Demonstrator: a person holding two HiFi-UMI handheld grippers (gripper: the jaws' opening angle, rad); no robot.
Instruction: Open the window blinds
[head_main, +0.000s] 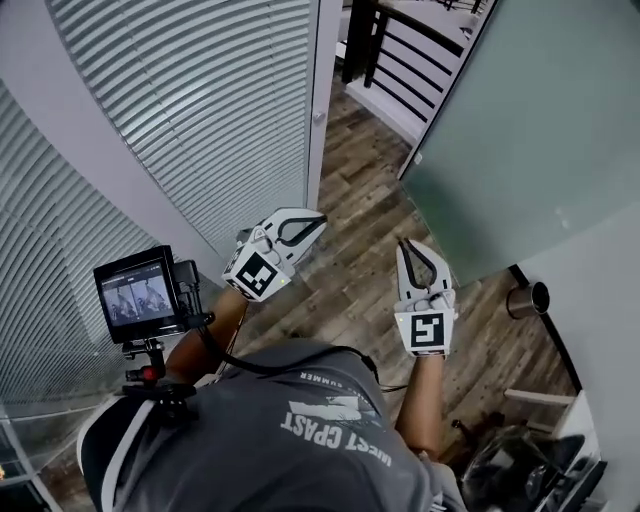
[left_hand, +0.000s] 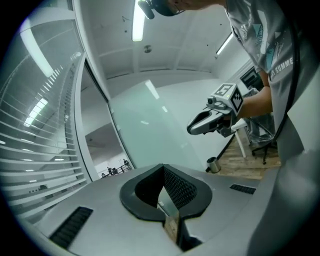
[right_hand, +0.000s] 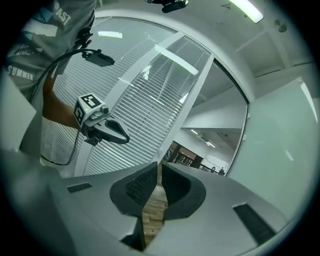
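Hanging blinds (head_main: 200, 110) lie left of the left hand-held gripper (head_main: 315, 224), untouched.

The window blinds (head_main: 200, 110) are showing smooth, pale slats with a soft sheen. The floor (head_main: 360, 260) is showing matt brown wood planks with visible grain, beside a frosted glass panel (head_main: 520, 130) that is looking smooth and milky green. The left claw (head_main: 320, 220) and right claw (head_main: 403, 244) are showing matt pale-grey plastic shells with black, finely textured pads (left_hand: 180, 187), and the person's shirt (head_main: 290, 440) is looking like soft grey cloth.
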